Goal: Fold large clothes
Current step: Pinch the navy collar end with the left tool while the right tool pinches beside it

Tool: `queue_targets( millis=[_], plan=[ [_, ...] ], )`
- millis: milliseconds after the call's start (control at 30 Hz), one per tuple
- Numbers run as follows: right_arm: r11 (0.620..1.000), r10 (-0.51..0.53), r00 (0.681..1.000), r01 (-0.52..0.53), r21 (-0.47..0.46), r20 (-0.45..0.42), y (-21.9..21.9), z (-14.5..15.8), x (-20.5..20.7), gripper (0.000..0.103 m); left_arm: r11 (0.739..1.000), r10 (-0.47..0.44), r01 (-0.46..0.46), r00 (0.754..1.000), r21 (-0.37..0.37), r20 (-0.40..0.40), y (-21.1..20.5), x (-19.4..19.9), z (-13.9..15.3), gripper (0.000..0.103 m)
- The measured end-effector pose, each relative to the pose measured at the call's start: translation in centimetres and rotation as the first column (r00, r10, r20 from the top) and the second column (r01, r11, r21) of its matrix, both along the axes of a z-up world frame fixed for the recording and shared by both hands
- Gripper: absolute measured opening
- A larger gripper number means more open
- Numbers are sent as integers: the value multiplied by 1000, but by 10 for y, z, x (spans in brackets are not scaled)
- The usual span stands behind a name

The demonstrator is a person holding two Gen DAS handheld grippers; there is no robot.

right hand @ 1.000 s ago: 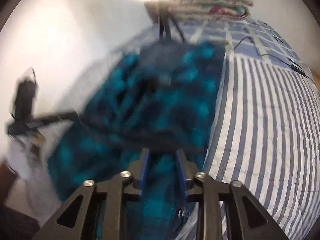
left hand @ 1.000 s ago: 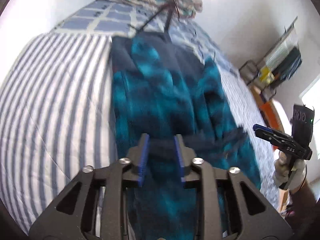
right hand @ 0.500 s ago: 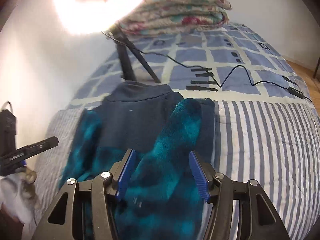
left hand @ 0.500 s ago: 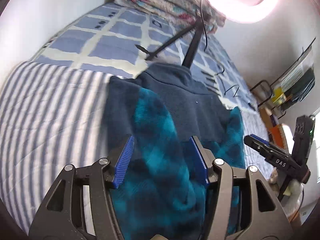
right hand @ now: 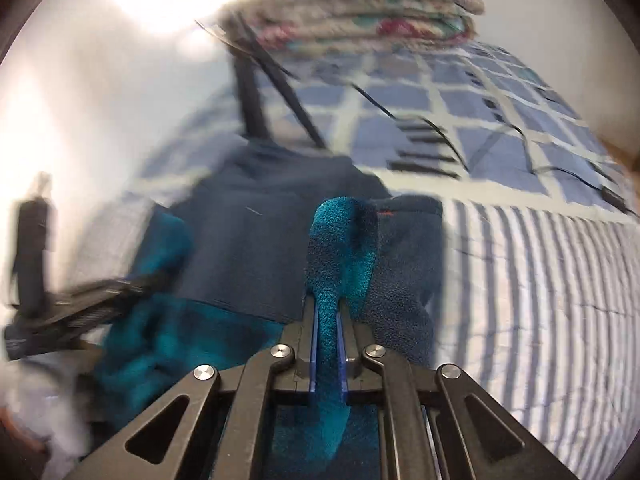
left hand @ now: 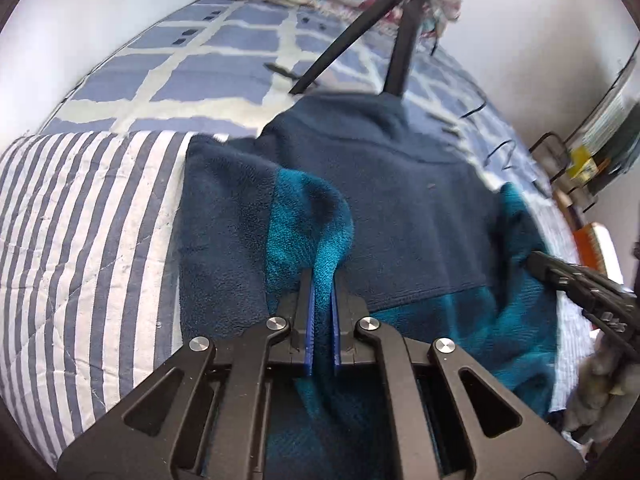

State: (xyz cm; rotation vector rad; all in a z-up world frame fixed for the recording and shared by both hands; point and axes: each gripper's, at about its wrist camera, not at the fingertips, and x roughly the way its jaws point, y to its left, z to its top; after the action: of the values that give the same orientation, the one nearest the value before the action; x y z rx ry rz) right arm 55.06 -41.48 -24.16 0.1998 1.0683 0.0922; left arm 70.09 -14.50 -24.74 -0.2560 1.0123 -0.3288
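Observation:
A navy and teal fleece jacket (left hand: 420, 216) lies on the bed, collar toward the far end, its teal lower part folded up over the navy back. My left gripper (left hand: 322, 280) is shut on a raised fold of teal fleece at the jacket's left side. In the right wrist view the same jacket (right hand: 256, 248) is blurred, and my right gripper (right hand: 328, 312) is shut on a teal fold at its right side. Each gripper shows in the other's view: the right one (left hand: 576, 284) at the right edge, the left one (right hand: 96, 296) at the left.
The bed has a blue-and-white striped quilt (left hand: 80, 240) near me and a blue checked sheet (left hand: 192, 64) beyond. A black tripod (left hand: 396, 44) stands just past the collar, folded floral blankets (right hand: 360, 4) behind it. Black cables (right hand: 480, 148) trail over the sheet. Shelving (left hand: 592, 152) stands at the right.
Both grippers opened wide over the folded-up teal fleece half a second ago. They have now closed, each pinching a ridge of teal fabric, and have edged toward the collar end.

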Motion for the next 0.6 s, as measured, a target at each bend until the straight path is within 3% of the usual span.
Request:
queue_targets(
  millis=[100, 133, 200, 233, 300, 367, 433, 500, 600],
  plan=[
    [999, 20, 998, -21, -24, -52, 6, -24, 12, 6, 995, -18, 19, 1000, -96, 13, -1, 1, 10, 3],
    [999, 11, 997, -13, -39, -73, 5, -32, 15, 6, 995, -26, 26, 1000, -97, 3, -5, 5, 8, 4],
    [1000, 19, 995, -18, 11, -95, 2, -45, 19, 16, 995, -67, 62, 996, -83, -61, -13, 15, -8, 4],
    [999, 27, 995, -24, 34, -91, 0, -46, 19, 19, 993, -86, 78, 991, -83, -99, -16, 19, -19, 6],
    [994, 56, 995, -47, 100, -85, -4, -40, 18, 35, 989, -84, 70, 991, -133, -101, -10, 21, -21, 10],
    [982, 88, 996, -81, 173, -34, -13, -25, 11, 37, 979, -110, 88, 987, -185, -113, -1, 20, -12, 17],
    [960, 83, 996, -85, 268, 16, -28, -12, 2, 37, 974, -111, 94, 992, -207, -68, 16, 16, 7, 21],
    [949, 43, 997, -59, 308, 61, -50, -1, -7, 36, 980, -91, 87, 996, -181, -12, 34, 14, 25, 23],
    [958, -57, 997, 38, 285, 56, -81, 1, -7, 35, 994, -8, 9, 1000, -106, 14, 66, 27, 34, 32]
  ],
)
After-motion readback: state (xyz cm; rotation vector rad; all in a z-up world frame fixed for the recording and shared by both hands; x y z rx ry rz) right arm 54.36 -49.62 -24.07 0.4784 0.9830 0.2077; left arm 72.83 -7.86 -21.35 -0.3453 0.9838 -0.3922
